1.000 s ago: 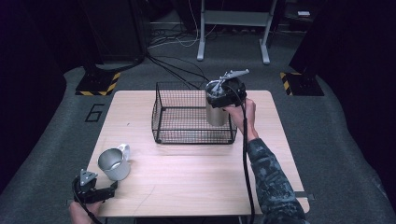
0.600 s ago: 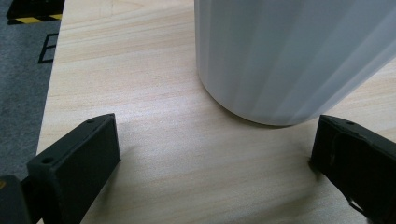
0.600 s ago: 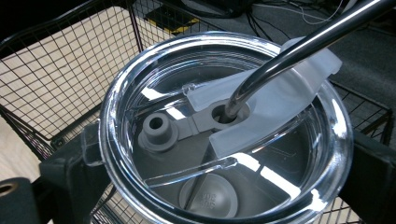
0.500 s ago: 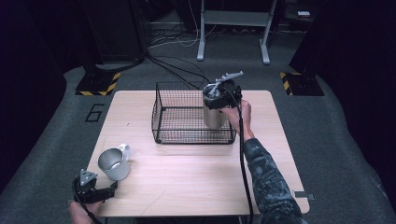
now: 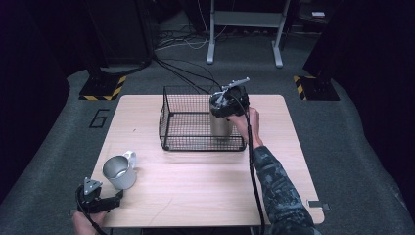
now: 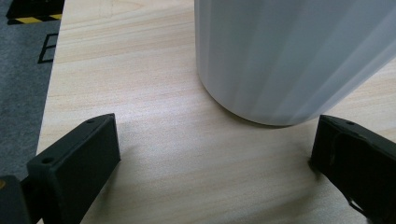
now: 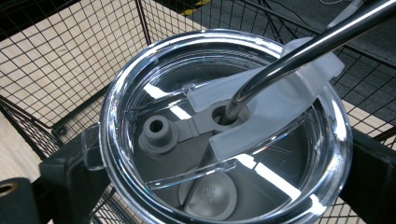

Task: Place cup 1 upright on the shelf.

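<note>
Tumbler held in the wire basket while the mug waits at lower left.

The right gripper (image 5: 226,105), at centre right of the high view, is clamped on a steel tumbler (image 5: 221,125) with a clear lid (image 7: 224,135) and metal straw (image 7: 299,49); the tumbler stands low inside the wire basket (image 5: 169,122) at its right end, though whether it rests on the basket floor I cannot tell. The step in hand looks like placing it there, so the next move would call for spreading the jaws and lifting clear of the straw. At the lower left of the tabletop (image 5: 195,186), the left gripper (image 5: 115,198) sits with jaws wide apart, just short of the white mug (image 5: 119,171), gripping nothing.
</note>
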`<state>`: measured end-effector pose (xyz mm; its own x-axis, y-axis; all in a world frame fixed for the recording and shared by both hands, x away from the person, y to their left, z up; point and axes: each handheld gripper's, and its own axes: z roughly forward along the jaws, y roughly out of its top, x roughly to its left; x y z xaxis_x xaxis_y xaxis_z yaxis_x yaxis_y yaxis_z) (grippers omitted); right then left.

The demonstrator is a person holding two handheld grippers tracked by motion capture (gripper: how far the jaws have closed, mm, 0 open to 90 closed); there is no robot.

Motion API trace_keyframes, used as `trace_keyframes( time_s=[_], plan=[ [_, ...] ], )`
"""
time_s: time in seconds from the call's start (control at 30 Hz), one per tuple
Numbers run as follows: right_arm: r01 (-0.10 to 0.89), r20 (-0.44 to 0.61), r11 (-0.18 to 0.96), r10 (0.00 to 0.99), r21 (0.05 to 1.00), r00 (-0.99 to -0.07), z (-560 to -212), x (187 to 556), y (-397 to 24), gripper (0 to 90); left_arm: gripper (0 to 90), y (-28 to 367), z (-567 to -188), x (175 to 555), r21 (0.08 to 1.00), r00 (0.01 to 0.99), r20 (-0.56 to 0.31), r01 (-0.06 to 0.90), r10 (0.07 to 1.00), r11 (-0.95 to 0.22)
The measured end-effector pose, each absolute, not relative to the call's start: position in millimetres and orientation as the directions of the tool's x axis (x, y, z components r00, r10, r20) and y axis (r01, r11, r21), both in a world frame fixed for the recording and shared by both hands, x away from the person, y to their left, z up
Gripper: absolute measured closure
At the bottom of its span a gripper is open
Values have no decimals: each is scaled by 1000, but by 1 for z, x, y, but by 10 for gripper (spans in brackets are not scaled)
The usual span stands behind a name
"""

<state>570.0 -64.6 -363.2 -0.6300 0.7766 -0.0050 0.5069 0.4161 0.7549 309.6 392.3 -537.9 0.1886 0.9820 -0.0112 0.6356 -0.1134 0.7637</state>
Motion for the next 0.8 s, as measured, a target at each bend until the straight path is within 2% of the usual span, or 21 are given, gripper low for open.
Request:
trace_keyframes(
  time_s=[0.8],
  plan=[
    [548,27,432,768,716,-640,-381,571,-59,32,10,392,-538,310,764,189,-10,635,982,-114]
  ],
)
